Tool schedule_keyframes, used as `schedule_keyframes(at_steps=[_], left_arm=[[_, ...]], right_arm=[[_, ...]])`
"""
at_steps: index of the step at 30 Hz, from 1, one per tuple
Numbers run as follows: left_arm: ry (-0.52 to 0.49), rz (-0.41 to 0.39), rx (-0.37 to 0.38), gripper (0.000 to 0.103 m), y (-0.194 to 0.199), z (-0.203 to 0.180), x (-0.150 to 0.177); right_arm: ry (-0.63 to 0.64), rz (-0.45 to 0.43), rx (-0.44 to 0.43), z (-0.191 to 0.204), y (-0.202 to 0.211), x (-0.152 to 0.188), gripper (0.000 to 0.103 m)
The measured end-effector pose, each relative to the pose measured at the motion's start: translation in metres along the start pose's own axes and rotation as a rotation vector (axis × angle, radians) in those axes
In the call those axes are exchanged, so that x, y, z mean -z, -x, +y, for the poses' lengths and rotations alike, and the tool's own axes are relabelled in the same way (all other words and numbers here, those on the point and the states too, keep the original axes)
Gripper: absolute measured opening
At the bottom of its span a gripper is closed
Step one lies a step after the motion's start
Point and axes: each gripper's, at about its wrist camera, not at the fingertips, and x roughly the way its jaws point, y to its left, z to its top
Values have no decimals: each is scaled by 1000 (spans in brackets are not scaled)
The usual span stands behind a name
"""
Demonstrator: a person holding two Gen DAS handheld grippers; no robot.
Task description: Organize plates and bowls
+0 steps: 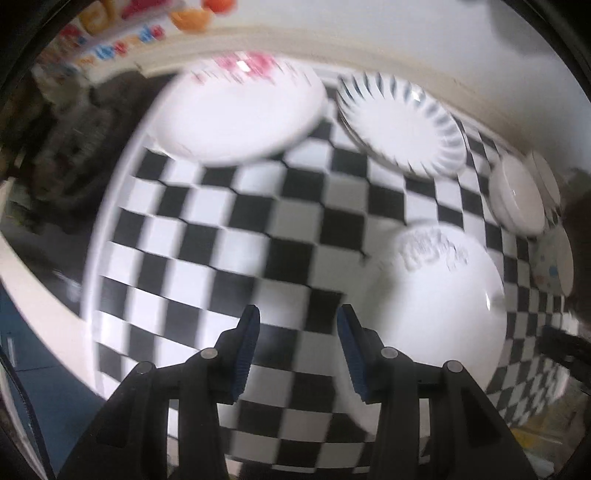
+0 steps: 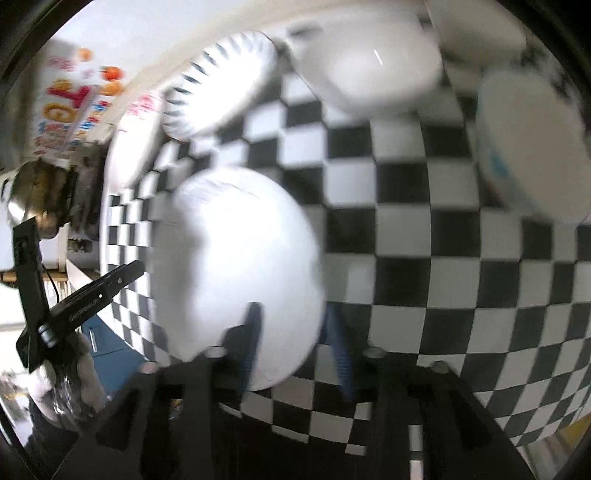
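Note:
A checkered black-and-white table holds a white plate with pink print, a white plate with blue ribbed rim, a small white bowl, a dotted bowl and a large white bowl. My left gripper is open and empty, just left of the large bowl. My right gripper is open, its jaws astride the near rim of the large white bowl. The ribbed plate, a white bowl and a bowl with blue marks lie beyond.
A white wall and a colourful printed box stand behind the table. Dark clutter lies off the table's left edge. The left gripper's body shows at the left of the right wrist view.

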Motion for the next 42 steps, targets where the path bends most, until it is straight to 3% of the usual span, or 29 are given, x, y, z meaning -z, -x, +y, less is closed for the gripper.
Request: schedule_keyframes(at_steps=[3,8,13,19,27,31,37,42], left_arm=[[5,-42,-24,45,20,30,-13],[81,-68,-19,45,18,71,-48],[206,-54,23,45,-4,123,-91],[318,17,108,43,-48,171,-135],[380,95,173,40,-93,185,-164],[391,138,177,37,-111,186,-173],[410,158,188,21,-128,193,-176],[414,148,203,21,-130,191,-176]], right_arm=[[67,-108,-18,29,25,-8,69],[230,-69,-27,96,24,-58,69],[319,-50,-66,157,-6,-129,69],[449,35,-67,212,-81,-221,64],[457,181,-6,230,-164,-287,51],[430,244,0,226,-197,-306,38],[398,319,-39,218,-225,-319,21],[376,325,-78,209,-227,-325,17]])
